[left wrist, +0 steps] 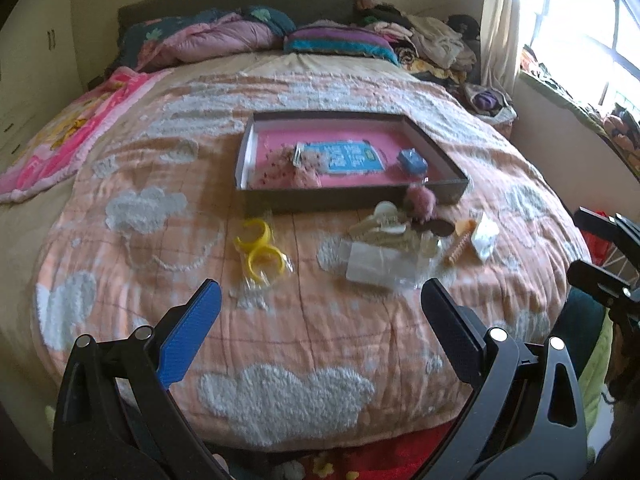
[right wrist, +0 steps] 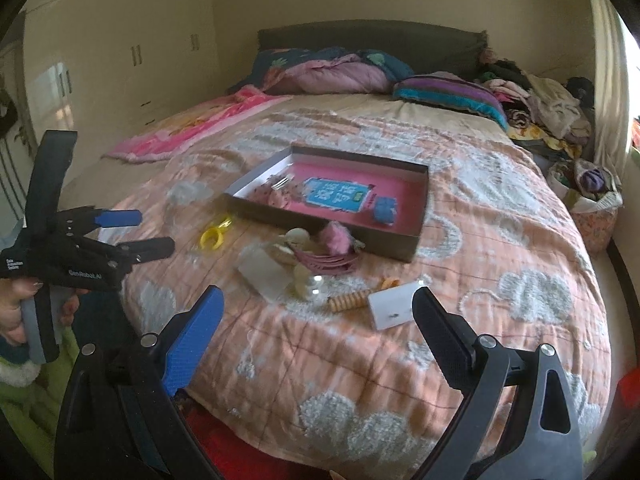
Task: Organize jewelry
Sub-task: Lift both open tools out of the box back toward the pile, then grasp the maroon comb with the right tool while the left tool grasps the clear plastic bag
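I have both grippers held above the near edge of the bed, and neither is carrying anything. My left gripper (left wrist: 320,300) has its 2 fingers spread wide over the peach quilt (left wrist: 312,320) with nothing between them. My right gripper (right wrist: 316,308) is spread just as wide, its fingers equally bare. In the right wrist view I can also see the left gripper from the side at the left edge, with a hand (right wrist: 24,304) wrapped around its grip.

The jewelry lies in a loose pile on the quilt, just in front of the shallow dark box (left wrist: 352,196) with the pink lining. To the left of the pile sit 2 yellow bangles (left wrist: 260,248), touching each other. The pile itself holds cream hair clips (left wrist: 384,228), a pink fluffy piece (left wrist: 420,200) resting against the box's front wall, a clear plastic packet (left wrist: 376,268), an orange spiral piece (right wrist: 348,300) and a white card (right wrist: 394,308) with what may be small studs pinned to it, though it is too small to be sure.

Inside the box I see a blue card (left wrist: 344,156) lying flat and a small blue box (left wrist: 412,162) near its right wall.
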